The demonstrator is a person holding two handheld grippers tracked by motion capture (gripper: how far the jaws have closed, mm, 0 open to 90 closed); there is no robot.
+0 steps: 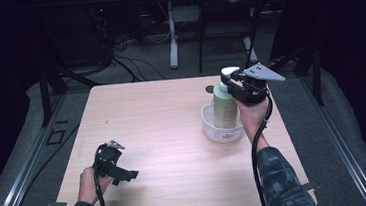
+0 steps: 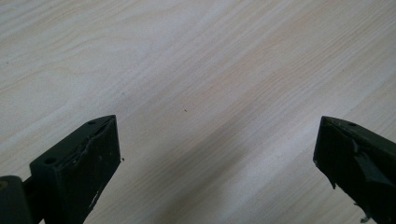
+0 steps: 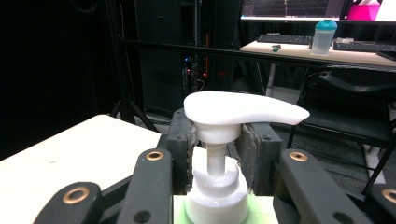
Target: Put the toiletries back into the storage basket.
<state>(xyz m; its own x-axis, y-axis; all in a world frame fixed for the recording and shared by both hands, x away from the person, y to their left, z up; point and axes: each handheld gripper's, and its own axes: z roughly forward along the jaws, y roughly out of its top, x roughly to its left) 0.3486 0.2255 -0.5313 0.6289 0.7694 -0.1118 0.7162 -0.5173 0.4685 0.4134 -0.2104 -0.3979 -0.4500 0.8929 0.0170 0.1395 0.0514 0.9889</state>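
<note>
Wooden table (image 1: 163,135) bears basket (image 1: 222,132), dark room behind.

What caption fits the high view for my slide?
Right gripper clamps the pump neck of a green bottle standing in a clear basket; left gripper rests open.

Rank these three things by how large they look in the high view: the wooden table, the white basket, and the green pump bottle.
1. wooden table, by far the largest.
2. green pump bottle and white basket: too alike to rank. The bottle looks taller, the basket wider, and the bottle stands inside the basket, hiding part of it.
</note>
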